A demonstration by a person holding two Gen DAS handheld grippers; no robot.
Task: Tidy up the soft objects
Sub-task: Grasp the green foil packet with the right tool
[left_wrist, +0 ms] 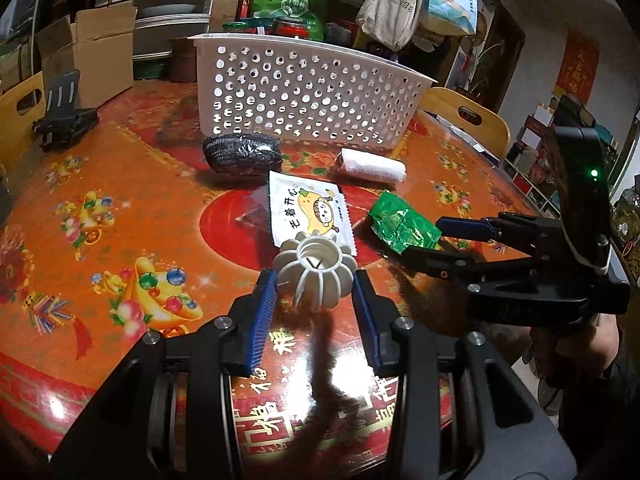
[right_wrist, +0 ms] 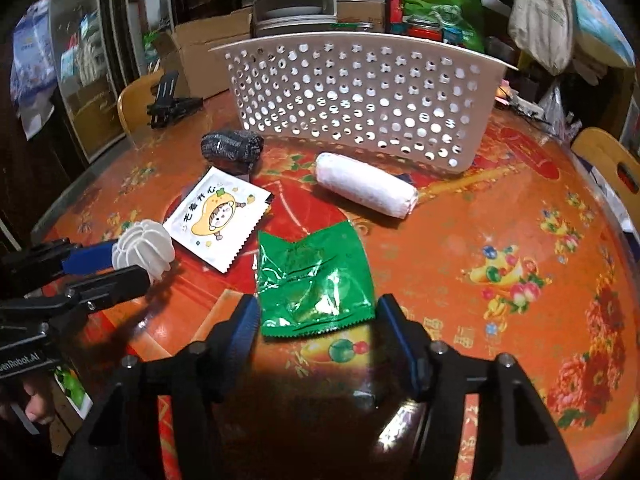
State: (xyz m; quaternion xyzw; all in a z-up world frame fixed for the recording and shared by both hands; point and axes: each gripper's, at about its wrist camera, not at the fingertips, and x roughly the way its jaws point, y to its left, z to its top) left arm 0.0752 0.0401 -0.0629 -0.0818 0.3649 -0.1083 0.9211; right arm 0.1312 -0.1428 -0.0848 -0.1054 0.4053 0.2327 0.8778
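Left tool [left_wrist: 315,280] grips ribbed ball [left_wrist: 316,276]; right tool [right_wrist: 316,314] straddles green packet [right_wrist: 314,280].

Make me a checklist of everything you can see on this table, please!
Surface: red patterned table, glossy.
Job's things: white ribbed ball, mango packet, green packet, white roll, dark roll, white basket.
Clutter: black stand.
Grippers: left gripper shut on ball; right gripper open around green packet.
Cables: nothing seen.
Surroundings: boxes, bags, chairs.
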